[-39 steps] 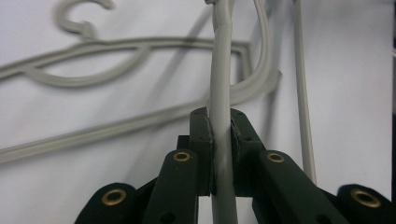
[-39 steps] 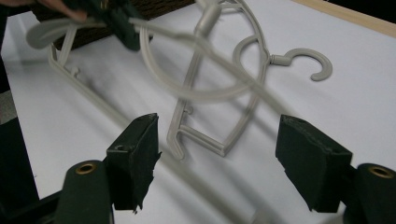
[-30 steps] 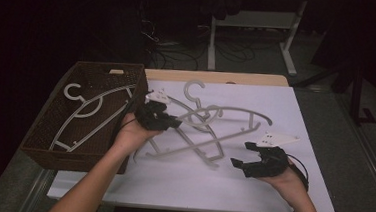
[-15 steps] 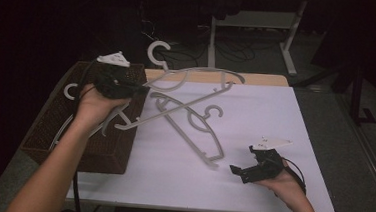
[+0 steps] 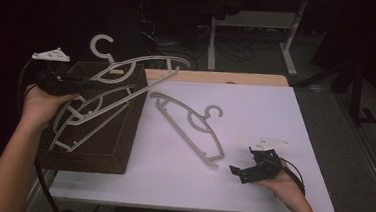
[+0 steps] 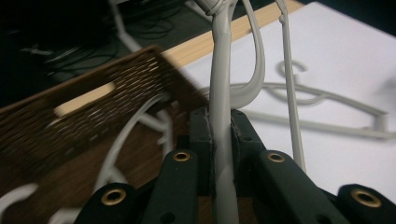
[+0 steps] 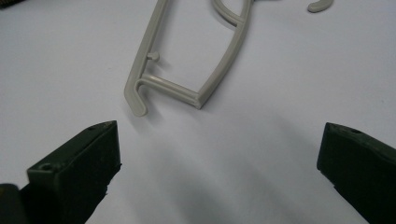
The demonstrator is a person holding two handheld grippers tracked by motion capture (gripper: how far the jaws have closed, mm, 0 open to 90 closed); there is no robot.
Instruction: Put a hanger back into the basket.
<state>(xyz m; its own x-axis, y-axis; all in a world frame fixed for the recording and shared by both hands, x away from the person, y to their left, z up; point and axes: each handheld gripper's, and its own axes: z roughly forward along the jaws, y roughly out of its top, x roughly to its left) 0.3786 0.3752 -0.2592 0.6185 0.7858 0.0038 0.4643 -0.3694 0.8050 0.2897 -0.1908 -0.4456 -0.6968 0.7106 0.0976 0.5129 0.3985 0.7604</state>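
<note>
Held hanger (image 5: 128,72): grey plastic, lifted over the brown wicker basket (image 5: 118,146) at the table's left edge. Its hook points away from the person, past the basket's far rim; its long arm slants across the basket's far right corner.

Left gripper (image 5: 69,83): jaws clamped on one bar of this hanger. In the left gripper view the bar (image 6: 220,116) runs straight up between the two black pads, pinched on both sides. The hand holds the gripper above the basket's near-left part.

Inside the basket: at least one more hanger (image 5: 87,116) of the same grey kind, lying slanted on the bottom, below the held one. In the left gripper view pale curved bars (image 6: 126,140) show against the woven wall.

On the white table top (image 5: 285,118): a third hanger (image 5: 189,126) lies flat near the middle, hook toward the right, one shoulder end toward the right gripper. It is apart from the basket and from both grippers.

Right gripper (image 5: 244,170): low over the table's near right area, jaws spread wide, nothing between them; they have just been opening. In the right gripper view the flat hanger's end (image 7: 187,70) lies just beyond the open jaws, not touching them.
</note>
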